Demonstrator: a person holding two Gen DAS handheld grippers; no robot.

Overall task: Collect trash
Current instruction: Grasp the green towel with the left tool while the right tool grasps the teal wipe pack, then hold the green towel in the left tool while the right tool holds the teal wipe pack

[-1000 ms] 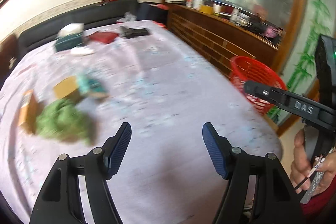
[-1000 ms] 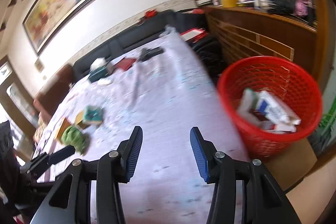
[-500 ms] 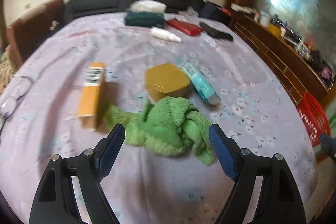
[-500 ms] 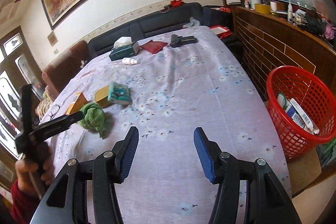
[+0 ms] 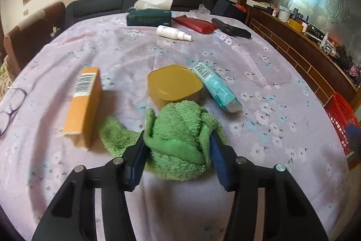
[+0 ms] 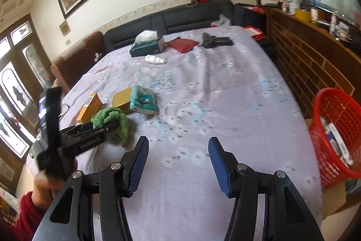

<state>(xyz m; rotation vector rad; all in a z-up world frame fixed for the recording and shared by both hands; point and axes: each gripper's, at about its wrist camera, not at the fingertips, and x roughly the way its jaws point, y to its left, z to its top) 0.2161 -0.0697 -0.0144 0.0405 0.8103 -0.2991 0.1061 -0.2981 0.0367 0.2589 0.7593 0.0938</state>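
A large table (image 6: pixel 225 105) under a lilac flower-print cloth fills both views. Off its right edge stands a red mesh wastebasket (image 6: pixel 336 119) holding a few flat cartons and packets whose labels cannot be read. At the far end lies a dark green tissue box (image 5: pixel 149 17) with a white tissue standing out of its top slot. Nearer, an orange carton (image 5: pixel 84 103) lies beside a crumpled green towel (image 5: pixel 180 137), which touches a closed yellow tub (image 5: pixel 174 84); a teal packet (image 5: pixel 215 86) rests just right of the tub. The left gripper (image 5: pixel 178 150) has both blue pads pressed into the towel, grasping it on the cloth. The right gripper (image 6: pixel 178 162) hangs spread wide over bare cloth, holding nothing.
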